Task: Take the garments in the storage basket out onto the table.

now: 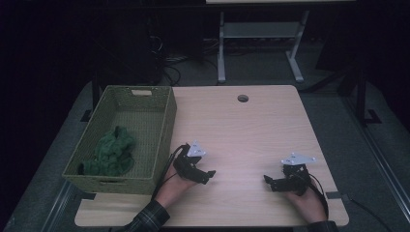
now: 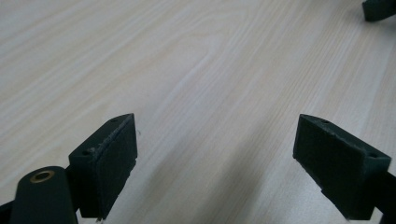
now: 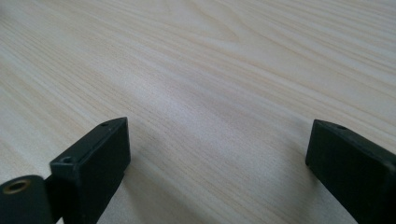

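Between both pairs of wide-spread jaws, bare table (image 1: pixel 251 125) is lying, left gripper (image 1: pixel 205 175) and right gripper (image 1: pixel 270 182) resting empty, probably since the green cloth (image 1: pixel 112 151) is sitting in the basket (image 1: pixel 167 126).

A dim lab or office workroom

A pale wood-laminate desk (image 1: pixel 251 125) with a round cable hole (image 1: pixel 242 98) stands on grey carpet; behind the desk, a white metal table frame (image 1: pixel 261 43) and loose cables (image 1: pixel 169 67) lie beside dark equipment.
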{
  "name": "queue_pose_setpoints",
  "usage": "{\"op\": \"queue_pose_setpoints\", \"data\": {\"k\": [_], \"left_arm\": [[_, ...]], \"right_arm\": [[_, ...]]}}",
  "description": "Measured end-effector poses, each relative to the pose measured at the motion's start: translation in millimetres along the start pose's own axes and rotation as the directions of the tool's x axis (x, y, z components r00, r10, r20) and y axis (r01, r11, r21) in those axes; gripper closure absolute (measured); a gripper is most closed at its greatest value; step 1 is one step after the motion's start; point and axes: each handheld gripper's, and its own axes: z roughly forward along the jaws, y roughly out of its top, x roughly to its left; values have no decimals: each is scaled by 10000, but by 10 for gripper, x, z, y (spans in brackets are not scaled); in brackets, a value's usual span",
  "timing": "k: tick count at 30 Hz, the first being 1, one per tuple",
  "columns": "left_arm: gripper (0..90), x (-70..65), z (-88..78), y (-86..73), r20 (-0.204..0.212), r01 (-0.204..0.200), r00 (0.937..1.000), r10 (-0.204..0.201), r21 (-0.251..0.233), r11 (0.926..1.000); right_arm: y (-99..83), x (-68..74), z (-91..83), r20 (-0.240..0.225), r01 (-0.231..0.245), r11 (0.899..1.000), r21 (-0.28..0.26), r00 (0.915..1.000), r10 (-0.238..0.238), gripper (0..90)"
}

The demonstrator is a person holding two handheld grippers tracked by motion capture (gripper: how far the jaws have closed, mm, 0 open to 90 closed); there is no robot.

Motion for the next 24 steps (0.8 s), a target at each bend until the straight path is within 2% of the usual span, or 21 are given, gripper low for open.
{"op": "queue_pose_setpoints", "data": {"k": [5, 10, 14, 24], "left_arm": [[132, 12, -91, 84, -32, -178, 9998, 178, -162, 9997], [132, 30, -153, 133, 2, -195, 9998, 195, -206, 9996], [134, 49, -210, 184, 198, -253, 9995, 257, -191, 9995], [133, 56, -299, 297, 369, -422, 9984, 430, -222, 9989]], "right_arm": [[0, -2, 0, 16, 23, 10000, -9, 10000, -23, 63], [0, -2, 1, 10, 30, 10000, -20, 10000, -30, 63], [0, -3, 1, 8, 38, 10000, -20, 10000, -38, 62], [0, -3, 1, 2, 39, 10000, -23, 10000, -39, 62]]}}
